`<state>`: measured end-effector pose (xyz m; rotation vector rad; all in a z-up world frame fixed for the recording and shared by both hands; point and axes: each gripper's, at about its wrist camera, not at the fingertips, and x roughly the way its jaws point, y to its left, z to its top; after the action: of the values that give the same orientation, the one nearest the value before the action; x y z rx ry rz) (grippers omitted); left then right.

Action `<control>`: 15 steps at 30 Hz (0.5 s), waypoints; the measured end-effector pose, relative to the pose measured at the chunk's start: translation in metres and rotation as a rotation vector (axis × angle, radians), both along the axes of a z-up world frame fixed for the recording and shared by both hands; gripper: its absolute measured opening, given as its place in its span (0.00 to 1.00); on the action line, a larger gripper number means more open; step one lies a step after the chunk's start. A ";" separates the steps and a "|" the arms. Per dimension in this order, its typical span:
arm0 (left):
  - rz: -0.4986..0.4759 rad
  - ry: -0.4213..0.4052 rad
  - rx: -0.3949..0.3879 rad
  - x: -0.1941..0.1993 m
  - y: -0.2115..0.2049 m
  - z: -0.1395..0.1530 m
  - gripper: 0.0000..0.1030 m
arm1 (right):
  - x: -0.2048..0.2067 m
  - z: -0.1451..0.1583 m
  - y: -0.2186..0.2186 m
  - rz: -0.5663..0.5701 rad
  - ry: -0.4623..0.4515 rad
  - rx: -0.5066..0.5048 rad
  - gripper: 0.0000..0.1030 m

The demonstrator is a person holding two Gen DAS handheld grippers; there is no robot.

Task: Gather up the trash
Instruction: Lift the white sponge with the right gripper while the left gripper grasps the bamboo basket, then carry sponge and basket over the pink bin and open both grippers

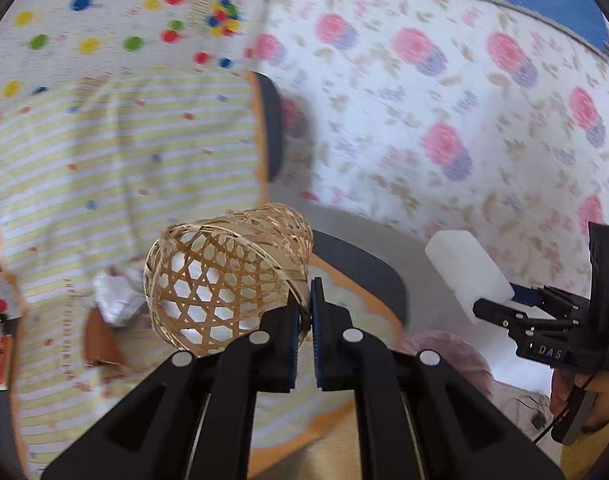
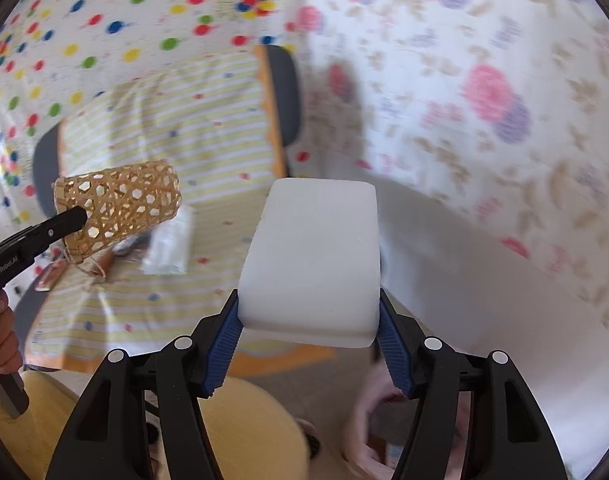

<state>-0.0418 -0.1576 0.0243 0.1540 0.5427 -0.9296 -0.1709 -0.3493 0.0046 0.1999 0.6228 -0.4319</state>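
My left gripper [image 1: 305, 304] is shut on the rim of a woven bamboo basket [image 1: 224, 276], held tilted in the air above the table; it also shows in the right wrist view [image 2: 120, 204]. My right gripper [image 2: 308, 332] is shut on a white foam block [image 2: 316, 260], held off the table's right side; the block also shows in the left wrist view [image 1: 468, 276]. A crumpled clear plastic wrapper [image 2: 168, 244] lies on the table under the basket, also in the left wrist view [image 1: 116, 296].
The table [image 1: 124, 152] has a yellow-striped cloth. A brown scrap [image 1: 100, 340] lies beside the wrapper. A small red and silver packet [image 2: 50, 276] lies near the table's left edge. Dotted and floral sheets hang behind. Pink slippers [image 2: 368, 420] are on the floor.
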 end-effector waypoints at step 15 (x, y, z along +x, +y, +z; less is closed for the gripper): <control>-0.286 0.092 0.167 -0.055 -0.111 -0.060 0.04 | -0.072 -0.105 -0.100 -0.325 0.203 0.194 0.73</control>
<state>-0.0970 -0.2684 -0.0360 0.3476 0.6960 -1.1731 -0.2427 -0.4496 -0.1002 0.4496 0.8362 -0.7117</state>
